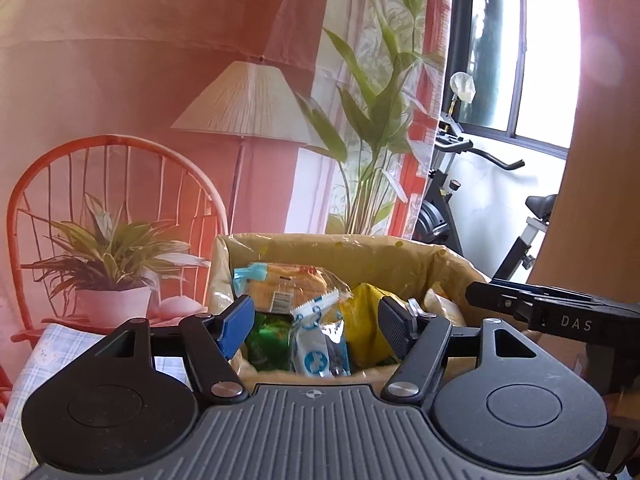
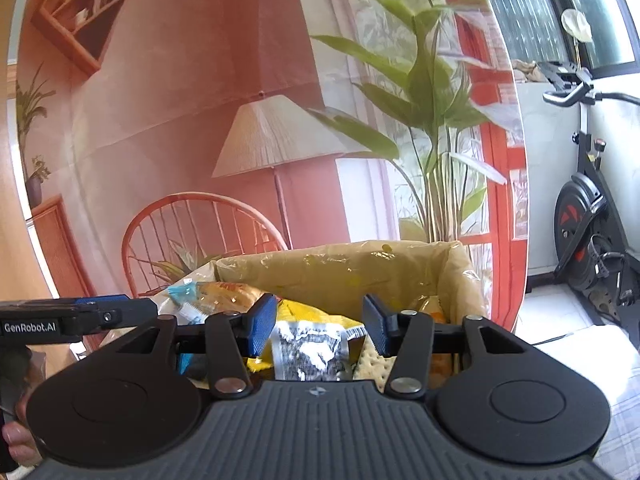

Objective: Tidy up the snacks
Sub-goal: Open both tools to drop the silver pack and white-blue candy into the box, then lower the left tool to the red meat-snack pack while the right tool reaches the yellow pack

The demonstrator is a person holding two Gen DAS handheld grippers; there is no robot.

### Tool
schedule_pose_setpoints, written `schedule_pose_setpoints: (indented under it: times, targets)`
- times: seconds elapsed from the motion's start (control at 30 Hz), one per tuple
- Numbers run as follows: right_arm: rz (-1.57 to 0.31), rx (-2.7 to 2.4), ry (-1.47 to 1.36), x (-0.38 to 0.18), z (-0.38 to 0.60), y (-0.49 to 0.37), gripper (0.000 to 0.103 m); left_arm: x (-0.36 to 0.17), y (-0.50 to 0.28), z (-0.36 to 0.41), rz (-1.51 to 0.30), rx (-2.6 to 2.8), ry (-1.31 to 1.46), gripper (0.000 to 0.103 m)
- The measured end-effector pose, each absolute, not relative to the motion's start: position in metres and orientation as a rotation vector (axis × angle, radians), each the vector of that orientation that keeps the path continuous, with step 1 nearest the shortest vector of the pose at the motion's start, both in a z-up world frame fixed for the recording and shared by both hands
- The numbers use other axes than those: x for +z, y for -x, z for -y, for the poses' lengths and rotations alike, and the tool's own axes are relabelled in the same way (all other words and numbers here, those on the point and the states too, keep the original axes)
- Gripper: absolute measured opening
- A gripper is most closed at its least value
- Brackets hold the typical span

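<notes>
Nearest the left wrist camera, the left gripper [image 1: 316, 320] has its blue-padded jaws spread apart and released, with nothing pinched between them; through the gap, at twelve o'clock from the gripper body, stands a blue-and-white crinkled plastic snack packet [image 1: 318, 344] upright among the other snacks. At eleven o'clock from that packet lies a clear-wrapped golden bread pack with a barcode label [image 1: 280, 284], at nine o'clock a green wrapper [image 1: 266, 334], and at two o'clock a yellow plastic snack bag [image 1: 366, 320]. All of these sit inside a cardboard box lined with translucent yellowish plastic [image 1: 320, 250]. At three o'clock in the same view the right gripper [image 1: 480, 298] reaches in from the side, its black finger over the box's right edge. From the right wrist camera, the right gripper's own jaws are likewise parted and empty, hanging over a silver foil packet [image 2: 310, 350] with a pale perforated cracker [image 2: 374, 362] just beside it at three o'clock, both in the box. At nine o'clock in that view the left gripper comes in level. Beyond the box hangs a printed backdrop showing a red-orange wire chair [image 1: 108, 184], a pleated white floor lamp [image 1: 248, 100] and tall green plants [image 1: 372, 120]. Farthest, at two o'clock, a black exercise bike [image 1: 452, 200] stands before a dark-framed window [image 1: 520, 60].
</notes>
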State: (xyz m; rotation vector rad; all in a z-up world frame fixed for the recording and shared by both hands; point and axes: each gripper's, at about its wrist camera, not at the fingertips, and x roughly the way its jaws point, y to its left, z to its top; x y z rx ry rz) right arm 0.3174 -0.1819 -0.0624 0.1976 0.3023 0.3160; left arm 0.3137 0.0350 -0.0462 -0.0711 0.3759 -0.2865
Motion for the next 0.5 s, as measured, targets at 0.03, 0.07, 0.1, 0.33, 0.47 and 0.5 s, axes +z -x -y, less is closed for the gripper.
schedule_pose_setpoints:
  times: [0.03, 0.07, 0.1, 0.33, 0.47, 0.5]
  targets:
    - [-0.3, 0.319, -0.186, -0.063, 0.182, -0.312, 0.051, -0.046, -0.309, -0.035, -0.377, -0.291, 0.07, 0.071]
    - [-0.298, 0.321, -0.174, -0.063, 0.181, -0.306, 0.051, -0.045, -0.306, -0.035, -0.378, -0.295, 0.067, 0.071]
    - [-0.298, 0.323, -0.162, -0.064, 0.18, -0.3, 0.051, -0.045, -0.302, -0.035, -0.382, -0.298, 0.063, 0.072]
    - [-0.31, 0.334, -0.142, -0.072, 0.175, -0.268, 0.051, -0.053, -0.276, -0.031, -0.416, -0.281, 0.036, 0.072]
    - [-0.316, 0.334, -0.14, -0.078, 0.172, -0.255, 0.051, -0.064, -0.267, -0.034, -0.452, -0.277, 0.051, 0.072]
    - [-0.318, 0.335, -0.138, -0.08, 0.171, -0.251, 0.051, -0.067, -0.265, -0.035, -0.46, -0.276, 0.059, 0.072]
